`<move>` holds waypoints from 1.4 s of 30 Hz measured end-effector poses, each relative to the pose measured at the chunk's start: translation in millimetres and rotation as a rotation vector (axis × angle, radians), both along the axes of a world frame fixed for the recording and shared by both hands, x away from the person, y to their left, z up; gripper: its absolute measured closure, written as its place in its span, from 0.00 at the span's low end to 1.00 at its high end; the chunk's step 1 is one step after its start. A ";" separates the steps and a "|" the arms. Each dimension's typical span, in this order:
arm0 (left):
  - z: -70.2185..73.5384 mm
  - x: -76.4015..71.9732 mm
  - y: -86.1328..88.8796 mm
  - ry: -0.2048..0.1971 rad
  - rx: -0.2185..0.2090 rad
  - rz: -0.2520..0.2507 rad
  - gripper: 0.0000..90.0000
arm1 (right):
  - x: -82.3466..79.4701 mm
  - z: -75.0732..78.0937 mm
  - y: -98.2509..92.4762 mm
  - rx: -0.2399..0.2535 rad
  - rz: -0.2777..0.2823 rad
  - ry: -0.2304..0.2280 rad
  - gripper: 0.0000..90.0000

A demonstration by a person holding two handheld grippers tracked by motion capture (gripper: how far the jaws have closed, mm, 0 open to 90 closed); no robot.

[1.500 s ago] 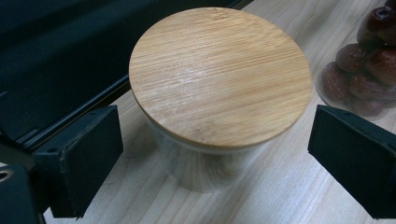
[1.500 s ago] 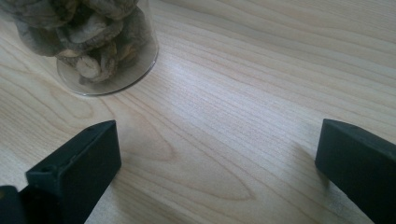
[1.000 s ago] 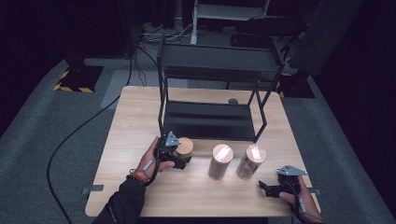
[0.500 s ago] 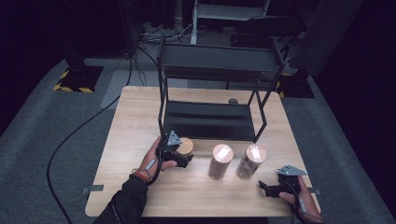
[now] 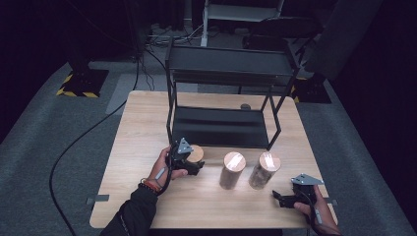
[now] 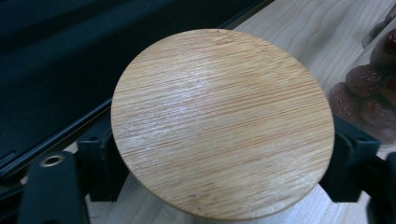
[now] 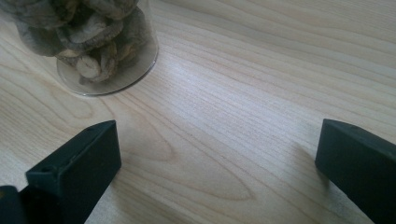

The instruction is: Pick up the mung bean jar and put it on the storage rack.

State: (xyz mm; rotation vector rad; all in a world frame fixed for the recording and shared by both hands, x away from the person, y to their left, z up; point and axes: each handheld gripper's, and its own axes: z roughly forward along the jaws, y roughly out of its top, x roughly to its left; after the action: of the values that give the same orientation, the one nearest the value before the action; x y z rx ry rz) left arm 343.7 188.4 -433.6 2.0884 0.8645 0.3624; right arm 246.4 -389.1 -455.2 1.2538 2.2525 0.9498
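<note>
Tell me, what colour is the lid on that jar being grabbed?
Light bamboo lid, fine straight grain; clearest in the left gripper view.

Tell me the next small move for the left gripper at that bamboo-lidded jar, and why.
Probably lift the jar straight up a little. The left gripper has just been closing, and its jaws now flank the jar under the bamboo lid, seemingly gripping it. The black shelf rack stands right behind, so the jar must clear the table before going anywhere. The right gripper rests open, apart.

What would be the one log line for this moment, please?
left gripper: closing around leftmost jar | right gripper: open, over table | shelf rack: behind jars
</note>
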 end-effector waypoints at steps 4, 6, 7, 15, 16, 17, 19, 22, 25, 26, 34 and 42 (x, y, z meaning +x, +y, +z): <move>0.2 -0.4 0.6 -0.008 0.006 0.000 0.27 | 0.0 0.1 0.1 -0.002 0.000 0.000 0.00; 0.2 -1.3 -0.8 -0.012 0.009 0.005 0.27 | 0.1 0.2 0.1 -0.002 0.000 0.001 0.00; 0.6 -1.5 -1.4 -0.015 0.012 0.003 0.27 | 0.1 0.2 0.1 -0.002 0.000 0.001 0.00; -0.5 -3.3 -2.4 -0.030 0.016 0.002 0.28 | 0.1 0.1 0.1 -0.002 0.000 0.001 0.00; -0.6 -3.7 -2.9 -0.031 0.017 0.005 0.28 | 0.1 0.2 0.1 -0.002 0.000 0.001 0.00; -0.3 -3.8 -3.5 -0.031 0.018 0.006 0.28 | 0.1 0.2 0.1 -0.002 0.000 0.001 0.00; 0.6 -3.9 -4.5 -0.029 0.022 0.008 0.28 | 0.1 0.1 0.1 -0.001 0.000 0.001 0.00; 1.6 -3.9 -5.9 -0.031 0.029 0.006 0.28 | 0.1 0.2 0.1 -0.002 0.000 0.001 0.00; 2.5 -4.2 -8.0 -0.033 0.035 0.007 0.28 | 0.1 0.1 0.1 -0.002 0.000 0.000 0.00; 2.7 -4.4 -8.9 -0.034 0.036 0.008 0.28 | 0.1 0.2 0.1 -0.002 0.000 0.001 0.00; 5.0 -3.3 -14.8 -0.037 0.027 0.015 0.28 | 0.1 0.2 0.1 -0.002 0.000 0.000 0.00; 7.3 -2.1 -15.6 -0.043 0.012 0.036 0.28 | 0.1 0.2 0.1 -0.002 0.000 0.001 0.00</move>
State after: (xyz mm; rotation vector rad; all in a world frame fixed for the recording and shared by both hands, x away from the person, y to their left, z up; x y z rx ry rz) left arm 341.5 172.8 -426.4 2.0712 0.8778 0.4309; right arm 246.5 -389.0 -455.0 1.2535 2.2534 0.9477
